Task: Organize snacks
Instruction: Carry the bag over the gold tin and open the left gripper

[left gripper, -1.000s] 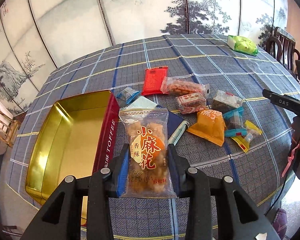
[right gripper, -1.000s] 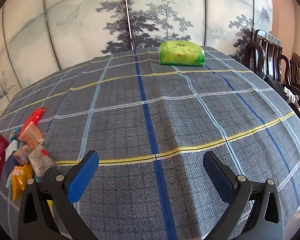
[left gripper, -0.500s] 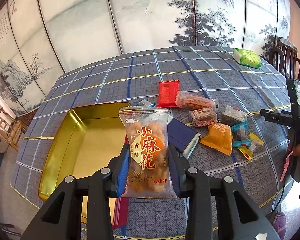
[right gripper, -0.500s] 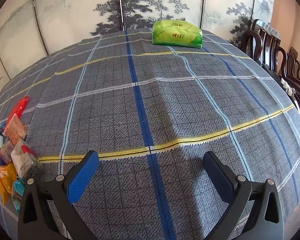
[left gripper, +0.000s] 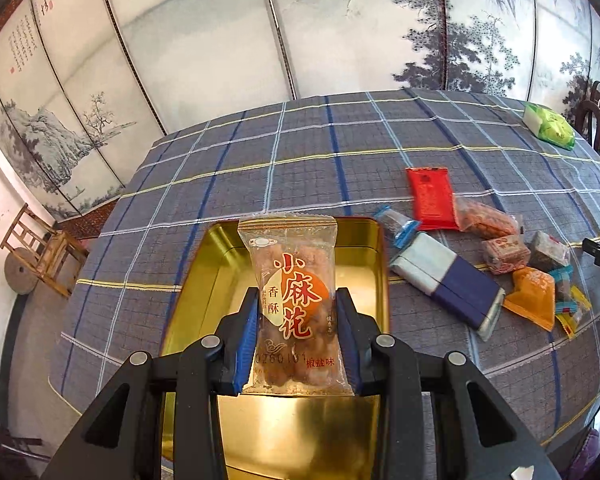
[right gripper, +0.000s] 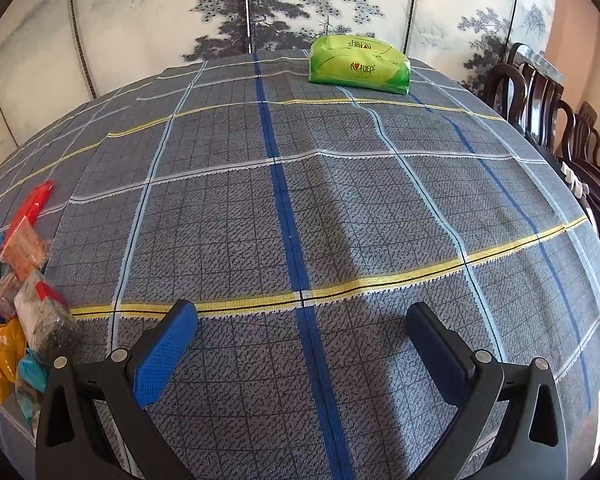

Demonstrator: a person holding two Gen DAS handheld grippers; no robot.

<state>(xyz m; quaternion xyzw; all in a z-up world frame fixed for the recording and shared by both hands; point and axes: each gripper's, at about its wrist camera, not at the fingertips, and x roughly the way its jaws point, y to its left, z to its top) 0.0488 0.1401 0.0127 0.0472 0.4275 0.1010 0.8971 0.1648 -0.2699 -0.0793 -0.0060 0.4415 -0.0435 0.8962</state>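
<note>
A folding screen (left gripper: 284, 28) painted with ink pines and misty hills stands behind the table, whose plaid cloth (right gripper: 300, 208) is grey-blue (yellow and blue stripes). Dark wooden chairs (right gripper: 548, 104) line one side; a small bamboo chair (left gripper: 40, 248) stands apart

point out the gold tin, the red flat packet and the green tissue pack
gold tin (left gripper: 216, 276), left wrist view, bare inner floor left of the held snack
red flat packet (left gripper: 431, 197), left wrist view, middle of its face
green tissue pack (right gripper: 359, 65), right wrist view, front face by the logo
</note>
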